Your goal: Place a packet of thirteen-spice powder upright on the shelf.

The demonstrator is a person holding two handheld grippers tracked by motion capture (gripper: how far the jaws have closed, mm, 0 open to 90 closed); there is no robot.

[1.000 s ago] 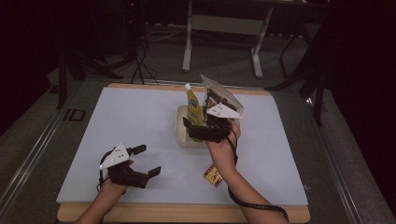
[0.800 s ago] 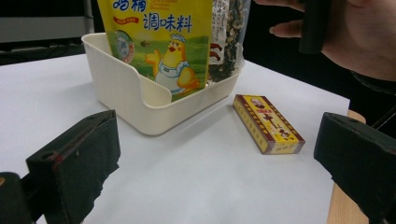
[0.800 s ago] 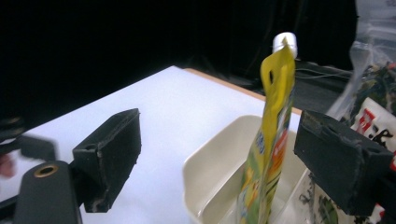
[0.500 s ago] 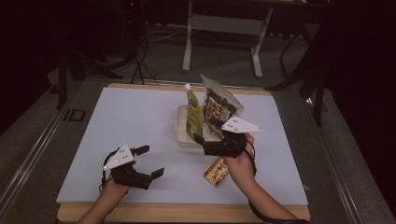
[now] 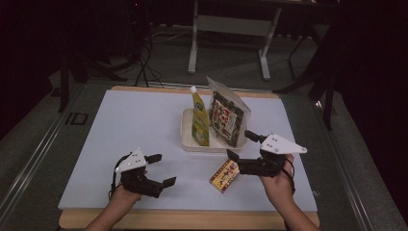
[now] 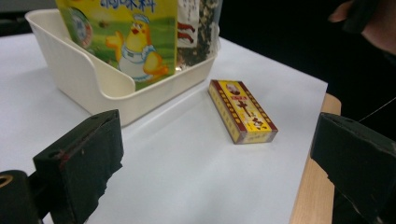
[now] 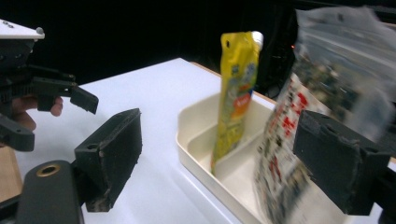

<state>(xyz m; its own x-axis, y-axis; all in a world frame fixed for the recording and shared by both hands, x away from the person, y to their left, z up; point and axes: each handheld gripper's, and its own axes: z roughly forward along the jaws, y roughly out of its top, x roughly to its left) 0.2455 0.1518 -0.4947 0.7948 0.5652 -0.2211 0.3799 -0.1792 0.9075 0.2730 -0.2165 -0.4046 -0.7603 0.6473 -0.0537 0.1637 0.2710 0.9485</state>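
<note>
A cream tray (image 5: 188, 140) stands mid-table with a yellow spouted pouch (image 5: 199, 120) and a dark seaweed bag (image 5: 229, 118) upright inside. A small yellow box (image 5: 224, 174) lies flat in front of the tray. My right gripper (image 5: 239, 145) hovers open just right of the box, its jaws toward the tray and empty. My left gripper (image 5: 162, 170) rests open near the front left. The left gripper view looks between wide jaws at the box (image 6: 242, 111), tray (image 6: 93, 84) and pouch (image 6: 133, 39). The right gripper view shows the pouch (image 7: 236, 93), blurred bag (image 7: 322, 84) and tray (image 7: 201, 140).
The white mat (image 5: 134, 125) covers the table; a wooden edge (image 5: 192, 219) runs along the front. The left gripper (image 7: 51, 88) appears far off in the right gripper view. Dark floor and stand legs (image 5: 231, 43) lie beyond the table.
My right gripper has drawn back from the seaweed bag in the tray to the front right and stands open. The bag stays upright in the tray. The left gripper barely moved.
</note>
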